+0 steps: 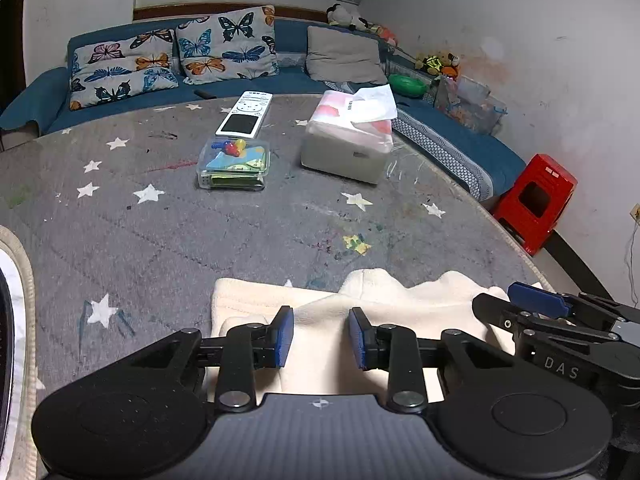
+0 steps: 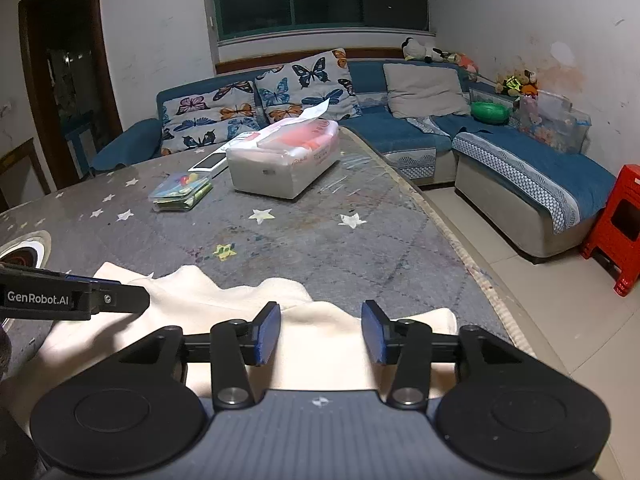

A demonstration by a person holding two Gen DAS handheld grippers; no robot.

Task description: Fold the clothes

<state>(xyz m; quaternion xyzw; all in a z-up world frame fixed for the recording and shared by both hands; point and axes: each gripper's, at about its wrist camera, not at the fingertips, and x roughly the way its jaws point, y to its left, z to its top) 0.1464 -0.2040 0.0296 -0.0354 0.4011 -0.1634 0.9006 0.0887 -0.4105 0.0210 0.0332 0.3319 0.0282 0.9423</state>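
A cream fleece garment [image 1: 320,312] lies partly folded on the grey star-patterned table cover [image 1: 200,240], close to the near edge. My left gripper [image 1: 321,336] hovers over its near part, open, with cloth showing in the gap between the blue pads. My right gripper [image 1: 536,300] comes into that view from the right, over the garment's right side. In the right wrist view the same garment [image 2: 320,336] lies under my right gripper [image 2: 321,332], which is open with its blue pads wide apart. The left gripper [image 2: 120,300] reaches in from the left over the cloth.
A tissue pack [image 1: 352,136], a clear box of small toys [image 1: 234,164] and a white remote [image 1: 245,114] sit further back on the table. A blue corner sofa [image 2: 520,152] with butterfly cushions runs behind and to the right. A red stool [image 2: 616,224] stands on the floor.
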